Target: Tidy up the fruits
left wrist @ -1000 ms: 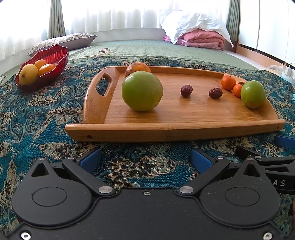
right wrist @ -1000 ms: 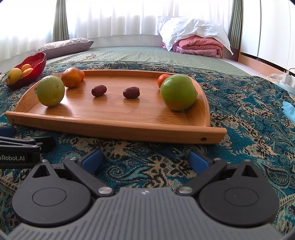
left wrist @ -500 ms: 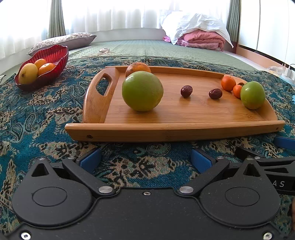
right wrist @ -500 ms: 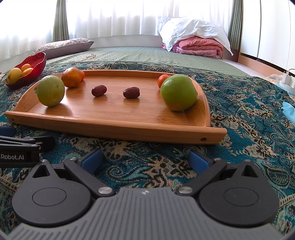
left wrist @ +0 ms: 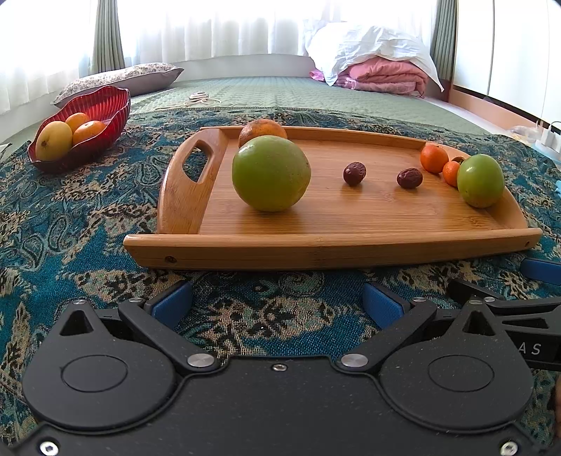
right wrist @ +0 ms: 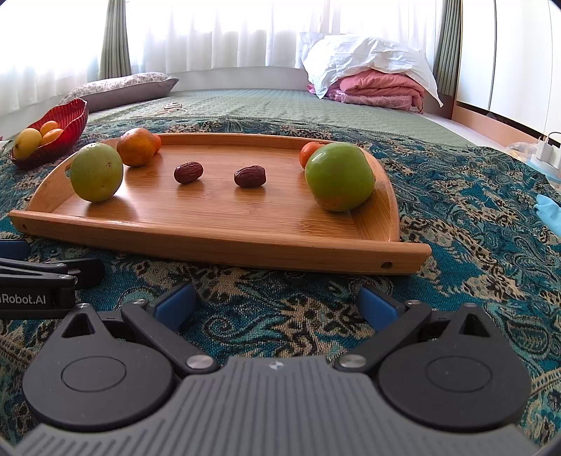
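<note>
left gripper (left wrist: 277,304) low and level, jaws spread wide, blue pads (left wrist: 172,304) apart, nothing between them. right gripper (right wrist: 275,303) same pose, jaws wide, empty. both side by side, pointing forward; each one's finger shows at the edge of the other's view.

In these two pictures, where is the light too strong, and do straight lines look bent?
Left wrist view: the curtained window is overexposed, and the wooden tray has a front rim that bows from fisheye distortion. Right wrist view: the same window is blown out, and the fruits cast soft shadows toward the camera.
</note>
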